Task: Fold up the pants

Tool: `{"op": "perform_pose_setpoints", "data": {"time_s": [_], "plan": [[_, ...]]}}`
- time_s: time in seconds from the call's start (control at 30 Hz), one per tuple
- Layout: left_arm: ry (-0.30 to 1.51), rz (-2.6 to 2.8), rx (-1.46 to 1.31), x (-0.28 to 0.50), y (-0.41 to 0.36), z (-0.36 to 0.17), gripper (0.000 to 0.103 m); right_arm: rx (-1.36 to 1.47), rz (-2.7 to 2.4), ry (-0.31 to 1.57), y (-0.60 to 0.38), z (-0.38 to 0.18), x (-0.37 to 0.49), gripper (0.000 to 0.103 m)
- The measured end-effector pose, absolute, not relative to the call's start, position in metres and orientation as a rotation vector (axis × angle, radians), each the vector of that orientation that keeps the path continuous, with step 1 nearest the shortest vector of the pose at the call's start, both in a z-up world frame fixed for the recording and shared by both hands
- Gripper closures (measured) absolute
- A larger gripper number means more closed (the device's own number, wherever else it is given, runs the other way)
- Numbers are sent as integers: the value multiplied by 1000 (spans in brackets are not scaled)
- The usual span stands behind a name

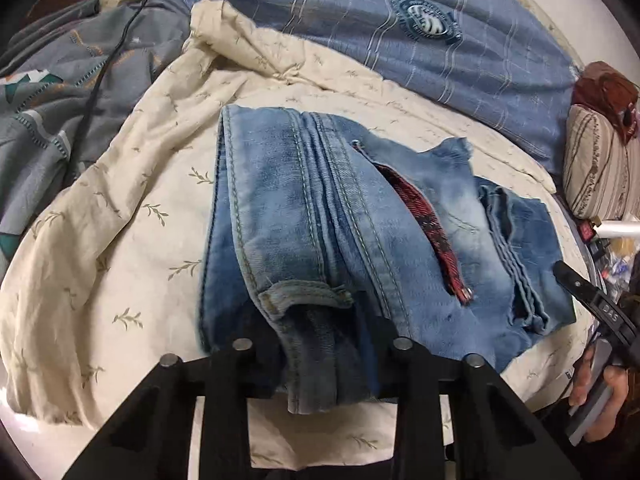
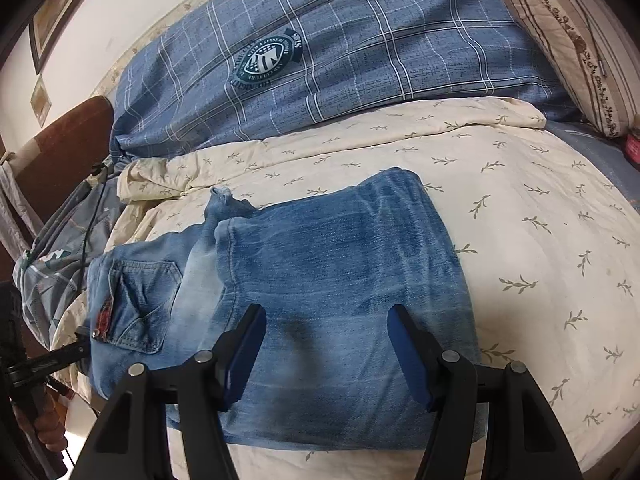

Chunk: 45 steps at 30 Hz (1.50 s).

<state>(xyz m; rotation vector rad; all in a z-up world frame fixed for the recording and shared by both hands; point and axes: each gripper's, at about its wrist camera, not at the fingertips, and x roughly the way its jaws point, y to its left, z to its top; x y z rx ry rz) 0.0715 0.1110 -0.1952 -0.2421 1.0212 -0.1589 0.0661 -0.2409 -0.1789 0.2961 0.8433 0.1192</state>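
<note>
Faded blue jeans (image 1: 320,216) lie folded on a cream leaf-print quilt (image 1: 120,240). In the left wrist view my left gripper (image 1: 320,344) is shut on the jeans' waistband end, with a belt loop (image 1: 304,294) just ahead of the jaws and a red plaid lining (image 1: 424,216) showing at a pocket. In the right wrist view the jeans (image 2: 340,256) lie flat, back pocket (image 2: 140,300) at left. My right gripper (image 2: 324,344) is open, its blue pads (image 2: 246,352) just above the denim near its front edge. The right gripper also shows at the right edge of the left wrist view (image 1: 592,300).
A blue plaid duvet (image 2: 340,60) lies behind the quilt. A striped pillow (image 2: 572,48) is at the back right. A grey patterned blanket (image 1: 48,92) with a black cable (image 1: 108,52) is at the left. A brown headboard (image 2: 60,152) stands at the far left.
</note>
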Motion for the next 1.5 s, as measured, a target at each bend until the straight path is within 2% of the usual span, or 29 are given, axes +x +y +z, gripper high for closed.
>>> {"op": "perform_pose_setpoints", "data": {"time_s": [0.07, 0.17, 0.27, 0.33, 0.4, 0.47, 0.57, 0.97, 1.17, 1.3, 1.47, 1.5], "plan": [[1046, -152, -264, 76, 114, -200, 69, 307, 118, 844, -241, -179, 67, 36], [1087, -150, -303, 79, 118, -205, 53, 304, 117, 842, -242, -178, 66, 36], [1104, -158, -337, 80, 121, -205, 51, 289, 113, 841, -242, -177, 65, 36], [1099, -156, -324, 79, 119, -205, 54, 291, 114, 843, -244, -178, 65, 36], [1086, -162, -314, 79, 116, -204, 69, 298, 110, 838, -246, -177, 65, 36], [1077, -159, -303, 79, 115, -202, 76, 307, 102, 833, -249, -177, 64, 36], [1067, -160, -300, 77, 115, -197, 81, 314, 93, 833, -252, -176, 64, 36], [866, -270, -72, 56, 54, -112, 83, 409, 101, 828, -268, -177, 65, 36], [813, -435, 119, 64, -35, -79, 84, 432, 51, 793, -289, -169, 61, 36], [826, -558, 281, 78, -125, -95, 84, 580, -22, 766, -333, -171, 56, 36], [875, -614, 503, 85, -218, -162, 84, 755, -159, 740, -387, -180, 45, 36], [855, -609, 544, 82, -226, -172, 80, 786, -182, 732, -396, -181, 42, 36]]}}
